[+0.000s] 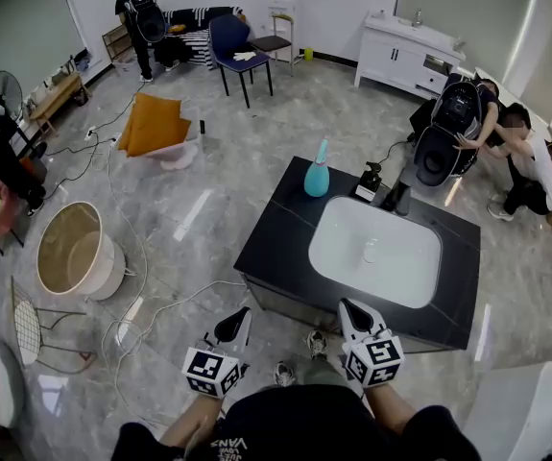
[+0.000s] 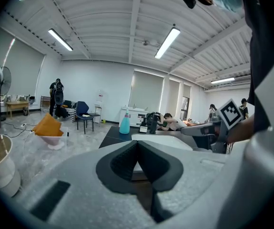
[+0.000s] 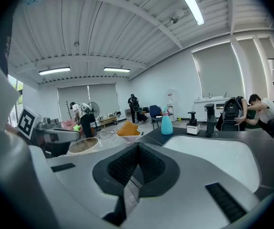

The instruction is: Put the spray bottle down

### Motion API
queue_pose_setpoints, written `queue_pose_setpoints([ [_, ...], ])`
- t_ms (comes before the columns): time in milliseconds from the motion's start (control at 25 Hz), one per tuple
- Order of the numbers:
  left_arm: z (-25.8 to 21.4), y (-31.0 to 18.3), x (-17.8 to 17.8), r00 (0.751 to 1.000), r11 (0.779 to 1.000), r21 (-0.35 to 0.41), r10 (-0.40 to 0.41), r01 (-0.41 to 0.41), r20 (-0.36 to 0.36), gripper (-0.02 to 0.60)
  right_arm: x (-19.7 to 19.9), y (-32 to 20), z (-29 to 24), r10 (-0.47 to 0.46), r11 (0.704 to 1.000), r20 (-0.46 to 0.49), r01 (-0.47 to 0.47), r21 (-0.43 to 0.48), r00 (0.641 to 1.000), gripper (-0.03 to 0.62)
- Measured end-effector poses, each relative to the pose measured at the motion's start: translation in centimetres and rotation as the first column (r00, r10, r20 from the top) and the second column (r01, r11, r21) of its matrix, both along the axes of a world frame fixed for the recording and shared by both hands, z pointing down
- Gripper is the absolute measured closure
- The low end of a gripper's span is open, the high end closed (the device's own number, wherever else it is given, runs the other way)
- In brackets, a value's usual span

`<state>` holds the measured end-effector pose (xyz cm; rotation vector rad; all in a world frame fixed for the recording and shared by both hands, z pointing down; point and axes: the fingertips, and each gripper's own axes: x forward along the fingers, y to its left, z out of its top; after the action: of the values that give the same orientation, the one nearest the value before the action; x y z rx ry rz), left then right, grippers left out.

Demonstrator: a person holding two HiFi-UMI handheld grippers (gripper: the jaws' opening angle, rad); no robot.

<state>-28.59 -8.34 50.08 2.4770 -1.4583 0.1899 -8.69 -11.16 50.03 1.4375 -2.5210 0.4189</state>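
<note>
Upright spray bottle stands on far corner of bench, well ahead of both sets of fingers. On left gripper and right gripper, fingers pressed together, nothing held. Task looks done: bottle already down, nothing left.

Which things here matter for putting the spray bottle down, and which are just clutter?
Job in hand:
spray bottle, already standing on the black counter
left gripper and right gripper, both shut and empty

Lying about:
soap dispenser
faucet
blue chair
round tub
</note>
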Motion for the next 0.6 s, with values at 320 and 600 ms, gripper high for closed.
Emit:
queue_pose_setpoints([
  [320, 0.1, -0.6, 0.4, 1.000, 1.000, 0.000, -0.005, 0.005, 0.021, 0.571, 0.2, -0.7, 0.2, -0.006, 1.000, 0.003, 0.006, -0.005, 1.000, 0.595],
  [600, -0.4, -1.3, 0.6, 1.000, 1.000, 0.022, -0.014, 0.014, 0.002, 0.571, 0.2, -1.7, 0.2, -0.012, 1.000, 0.010, 0.012, -0.009, 1.000, 0.595],
])
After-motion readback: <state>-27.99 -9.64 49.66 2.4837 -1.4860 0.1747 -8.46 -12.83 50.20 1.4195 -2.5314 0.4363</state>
